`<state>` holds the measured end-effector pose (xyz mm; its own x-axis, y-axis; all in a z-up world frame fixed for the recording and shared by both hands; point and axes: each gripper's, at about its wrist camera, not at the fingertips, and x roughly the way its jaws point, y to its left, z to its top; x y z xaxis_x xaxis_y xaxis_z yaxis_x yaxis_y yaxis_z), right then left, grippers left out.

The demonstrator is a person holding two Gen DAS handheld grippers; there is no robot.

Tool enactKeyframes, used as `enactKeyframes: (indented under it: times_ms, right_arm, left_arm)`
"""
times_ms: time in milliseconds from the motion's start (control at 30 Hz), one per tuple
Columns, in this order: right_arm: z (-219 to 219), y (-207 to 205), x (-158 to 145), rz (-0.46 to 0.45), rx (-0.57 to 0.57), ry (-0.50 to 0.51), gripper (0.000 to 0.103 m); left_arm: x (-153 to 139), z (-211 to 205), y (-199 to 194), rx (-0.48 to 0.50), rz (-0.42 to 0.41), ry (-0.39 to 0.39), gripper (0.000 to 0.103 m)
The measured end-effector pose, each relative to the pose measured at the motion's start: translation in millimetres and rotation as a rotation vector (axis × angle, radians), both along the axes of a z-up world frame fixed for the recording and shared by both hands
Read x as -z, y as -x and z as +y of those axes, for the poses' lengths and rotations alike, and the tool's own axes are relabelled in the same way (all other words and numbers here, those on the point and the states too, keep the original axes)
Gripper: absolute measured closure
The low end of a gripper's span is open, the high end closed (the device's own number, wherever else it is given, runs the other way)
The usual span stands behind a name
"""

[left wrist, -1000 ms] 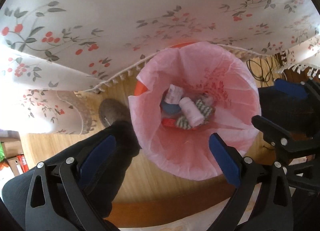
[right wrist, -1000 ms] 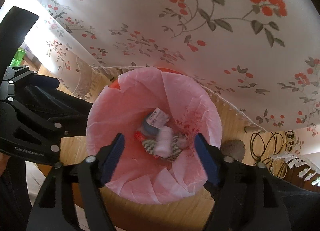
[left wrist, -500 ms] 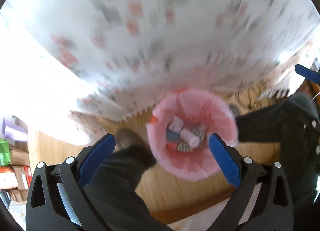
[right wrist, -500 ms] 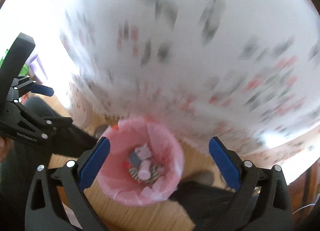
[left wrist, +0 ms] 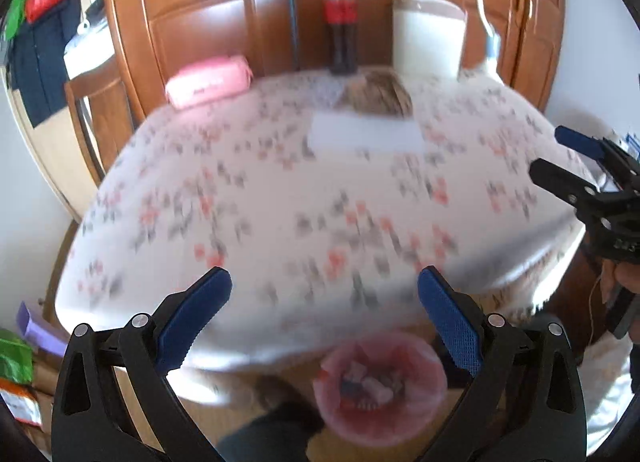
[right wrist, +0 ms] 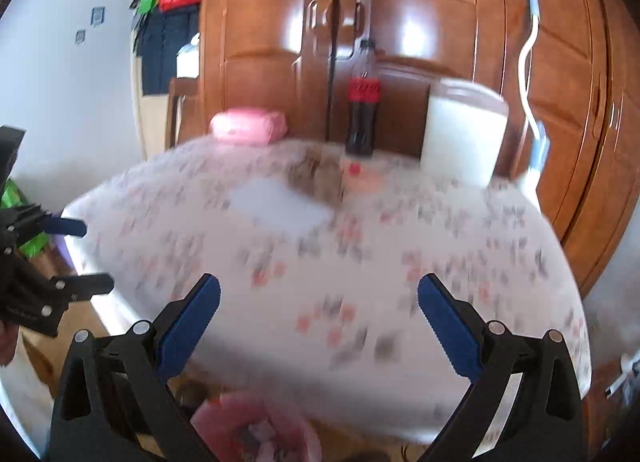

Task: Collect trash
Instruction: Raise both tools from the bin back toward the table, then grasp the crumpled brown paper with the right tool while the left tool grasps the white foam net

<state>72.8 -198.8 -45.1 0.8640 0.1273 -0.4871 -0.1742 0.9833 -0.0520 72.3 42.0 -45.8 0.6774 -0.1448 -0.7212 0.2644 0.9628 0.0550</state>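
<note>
grippers, left (left wrist: 325, 312) & right (right wrist: 319, 314), both wide open w/ nothing held, above pink-lined bin (left wrist: 380, 390) by table (left wrist: 280, 202).

Pink-lined trash bin (left wrist: 380, 390) on floor below table edge, upright, blurred wrappers (left wrist: 366, 384) inside

Glossy wooden cupboard doors (right wrist: 420, 34) stand behind a matt floral cloth tablecloth (left wrist: 304, 214).

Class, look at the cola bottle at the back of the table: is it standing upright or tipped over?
Upright. The cola bottle stands on its base at the far edge of the table, cap at the top, in front of the wooden cupboard doors.
</note>
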Motion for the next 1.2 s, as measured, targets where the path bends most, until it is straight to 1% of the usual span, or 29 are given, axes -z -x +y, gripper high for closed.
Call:
enactKeyframes:
  times_ms: [100, 167, 233, 300, 467, 600, 667, 700, 733, 767, 900, 1000, 1100, 1200]
  right_arm:
    - [4.8, -33.0, -4.5, 0.001, 0.014, -0.003, 0.005]
    - [11.9, -66.3, -4.8, 0.021, 0.017, 0.003, 0.005]
    - [14.6, -89.2, -5.9, 0.035, 0.020, 0.011, 0.005]
    - [20.4, -112.9, -6.8, 0.042, 0.020, 0.016, 0.005]
    - [32.1, -151.7, 0.6, 0.076, 0.018, 0.025, 0.005]
    - [37.9, -173.9, 9.4, 0.110, 0.002, 0.023, 0.005]
    - [40.6, -181.2, 14.1, 0.128, -0.003, 0.027, 0.006]
    - [41.5, -184.9, 16.9, 0.143, -0.010, 0.026, 0.013]
    - [42.6, -189.3, 21.4, 0.171, -0.021, 0.022, 0.034]
    - [42.0, -191.8, 24.6, 0.186, -0.031, 0.009, 0.041]
    - [32.8, -185.2, 22.2, 0.160, -0.022, 0.012, 0.045]
    - [10.1, -173.9, 19.0, 0.149, 0.014, -0.003, 0.045]
    - [-11.7, -162.8, 19.0, 0.141, 0.054, 0.006, 0.045]
    - [-28.2, -153.8, 19.3, 0.140, 0.077, 0.010, 0.045]
  left_arm:
    - [-1.7, -0.3, -30.2, -0.013, 0.010, 0.001, 0.006]
    - [0.3, -0.2, -46.7, -0.023, 0.026, 0.005, 0.006]
    - [4.6, -0.4, -56.0, -0.023, 0.033, 0.014, 0.006]
    - [7.5, -1.4, -65.4, -0.030, 0.043, 0.006, 0.006]
    - [15.2, -2.6, -86.3, -0.029, 0.062, 0.013, 0.006]
    - [18.9, -3.4, -96.8, -0.027, 0.068, 0.016, 0.006]
    - [20.8, -4.1, -102.0, -0.027, 0.072, 0.018, 0.006]
    - [21.1, -5.2, -103.0, -0.025, 0.074, 0.020, 0.006]
    - [22.0, -6.5, -105.6, -0.022, 0.076, 0.022, 0.006]
    - [22.3, -8.0, -107.4, -0.021, 0.076, 0.022, 0.006]
    - [24.0, -19.3, -117.7, -0.002, 0.074, 0.025, 0.006]
    - [23.0, -33.4, -127.2, 0.015, 0.065, 0.036, 0.006]
    - [23.8, -53.1, -138.4, 0.043, 0.069, 0.045, 0.006]
    - [24.8, -75.5, -148.0, 0.065, 0.074, 0.022, 0.006]
